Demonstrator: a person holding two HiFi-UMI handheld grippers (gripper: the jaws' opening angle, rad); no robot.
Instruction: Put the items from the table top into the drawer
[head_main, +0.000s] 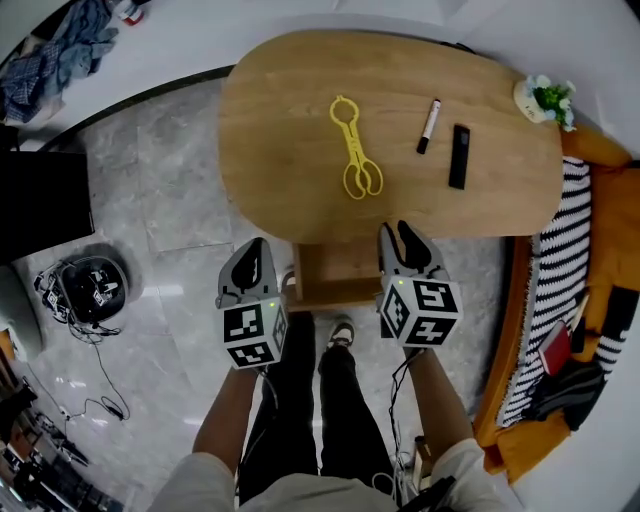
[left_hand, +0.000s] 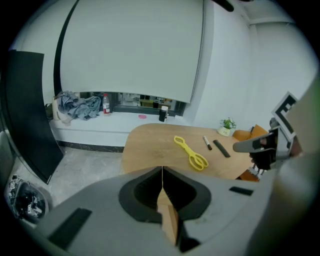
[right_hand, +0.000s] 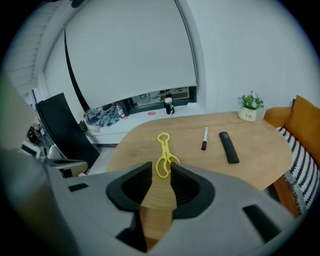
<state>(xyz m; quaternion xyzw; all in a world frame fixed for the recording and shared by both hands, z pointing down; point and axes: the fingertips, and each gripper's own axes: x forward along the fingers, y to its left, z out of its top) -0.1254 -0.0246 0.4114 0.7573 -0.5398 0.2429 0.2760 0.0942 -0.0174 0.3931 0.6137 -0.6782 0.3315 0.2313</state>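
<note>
The left tongs (head_main: 256, 248) are held pressed together, empty, off the surface's (head_main: 290, 120) near edge; the yellow clamp (head_main: 356, 150), mid-surface, could be skidded away if nudged by the part-spread, empty right tongs (head_main: 398, 236); the marker (head_main: 428, 125) could be rolled

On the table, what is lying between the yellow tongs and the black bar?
A black-and-white marker pen lies between the yellow tongs and the black bar, touching neither; the head view shows it.
</note>
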